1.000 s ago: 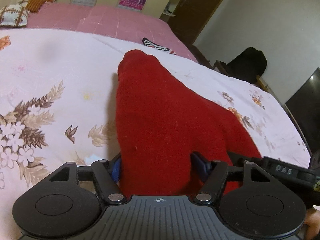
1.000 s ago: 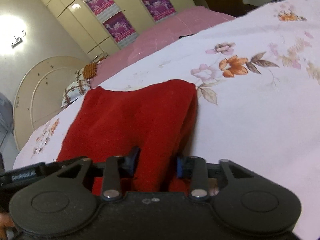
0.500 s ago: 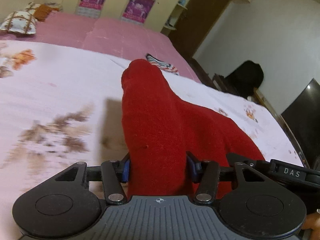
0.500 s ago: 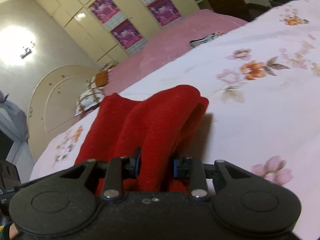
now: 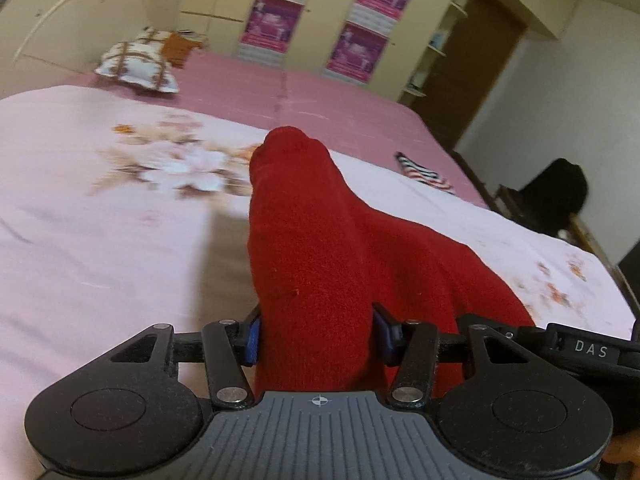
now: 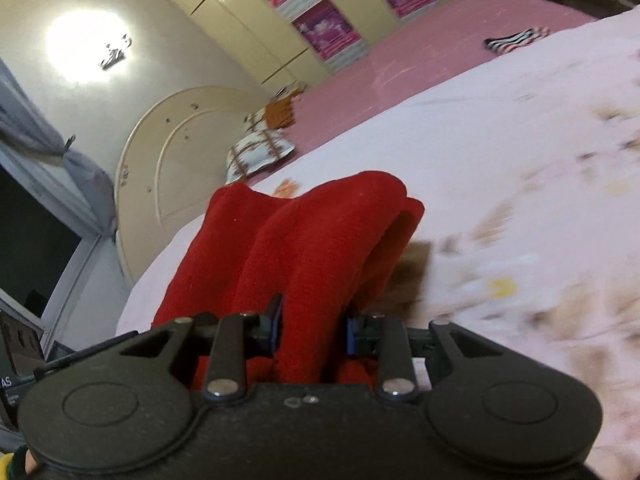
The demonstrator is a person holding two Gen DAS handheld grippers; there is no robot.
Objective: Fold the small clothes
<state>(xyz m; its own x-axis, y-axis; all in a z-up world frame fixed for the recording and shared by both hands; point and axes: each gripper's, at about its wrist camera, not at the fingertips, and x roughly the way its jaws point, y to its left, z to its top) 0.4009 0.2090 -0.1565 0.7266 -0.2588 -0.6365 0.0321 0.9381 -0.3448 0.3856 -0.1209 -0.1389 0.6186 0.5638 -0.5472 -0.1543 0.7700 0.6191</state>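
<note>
A small red fleece garment [image 5: 320,248] hangs bunched between both grippers, lifted above the floral bedsheet [image 5: 100,240]. My left gripper [image 5: 316,336] is shut on one near edge of it, cloth filling the gap between the blue pads. My right gripper [image 6: 314,330] is shut on the other near edge of the garment [image 6: 312,248], which folds forward in two ridges. The fingertips are hidden under the cloth. The right gripper's body [image 5: 584,350] shows at the right edge of the left wrist view.
A striped black-and-white garment [image 5: 424,172] lies further back on the bed, and shows in the right wrist view too [image 6: 514,40]. A patterned pillow [image 5: 138,66] sits by the headboard. Wardrobes with pink posters [image 5: 360,44] stand behind. A dark chair [image 5: 556,196] stands at the bed's right.
Both grippers have risen and tilted up, lifting the red garment off the sheet; it now bunches narrower and taller, and more of the room shows behind it.
</note>
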